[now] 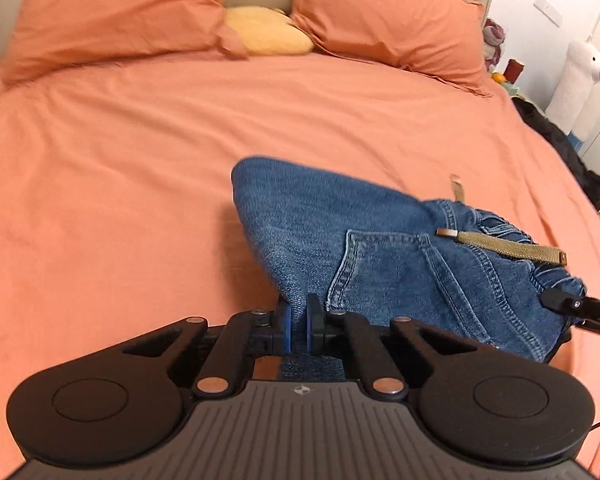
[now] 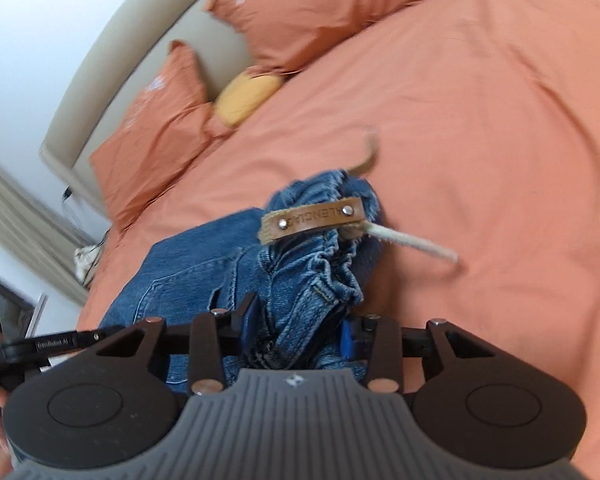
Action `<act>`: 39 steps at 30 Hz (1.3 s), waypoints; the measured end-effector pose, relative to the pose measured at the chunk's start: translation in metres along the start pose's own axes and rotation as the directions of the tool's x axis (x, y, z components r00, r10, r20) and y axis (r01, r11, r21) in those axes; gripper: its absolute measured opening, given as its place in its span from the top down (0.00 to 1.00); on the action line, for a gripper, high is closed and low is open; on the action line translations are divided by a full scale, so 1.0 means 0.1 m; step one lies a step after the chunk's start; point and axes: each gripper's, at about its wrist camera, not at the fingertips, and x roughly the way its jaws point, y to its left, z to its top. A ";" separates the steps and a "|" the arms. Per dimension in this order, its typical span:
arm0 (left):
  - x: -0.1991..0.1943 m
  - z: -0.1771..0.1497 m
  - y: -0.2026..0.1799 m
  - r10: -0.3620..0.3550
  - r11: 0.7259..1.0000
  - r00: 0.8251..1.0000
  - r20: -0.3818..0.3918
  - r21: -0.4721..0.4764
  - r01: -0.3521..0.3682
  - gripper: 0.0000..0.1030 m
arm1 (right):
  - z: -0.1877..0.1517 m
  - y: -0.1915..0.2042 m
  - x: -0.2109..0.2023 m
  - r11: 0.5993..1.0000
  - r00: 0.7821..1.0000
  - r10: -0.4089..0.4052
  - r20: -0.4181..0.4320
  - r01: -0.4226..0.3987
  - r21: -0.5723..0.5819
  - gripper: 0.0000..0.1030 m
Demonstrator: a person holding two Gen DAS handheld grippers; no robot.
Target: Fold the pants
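Above the orange bed (image 1: 120, 184), both claws angled downward, left claw (image 1: 299, 322) and right claw (image 2: 300, 326) each pinching the jeans (image 1: 380, 248).

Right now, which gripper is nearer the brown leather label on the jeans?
Right. The right gripper clamps the bunched waistband just below the leather label; the left gripper pinches the jeans beyond the back pocket.

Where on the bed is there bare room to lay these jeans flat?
The orange bedspread lies bare between the jeans and the pillows, and to the jeans' left. Crowded: the yellow cushion between the pillows, and the bed's right edge beside dark clothing.
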 end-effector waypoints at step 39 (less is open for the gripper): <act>-0.69 -1.36 1.60 0.400 0.917 0.917 0.002 0.019 -0.400 0.68 | -1.78 2.15 1.07 0.909 0.951 -0.177 -0.253 0.059 -0.414 0.37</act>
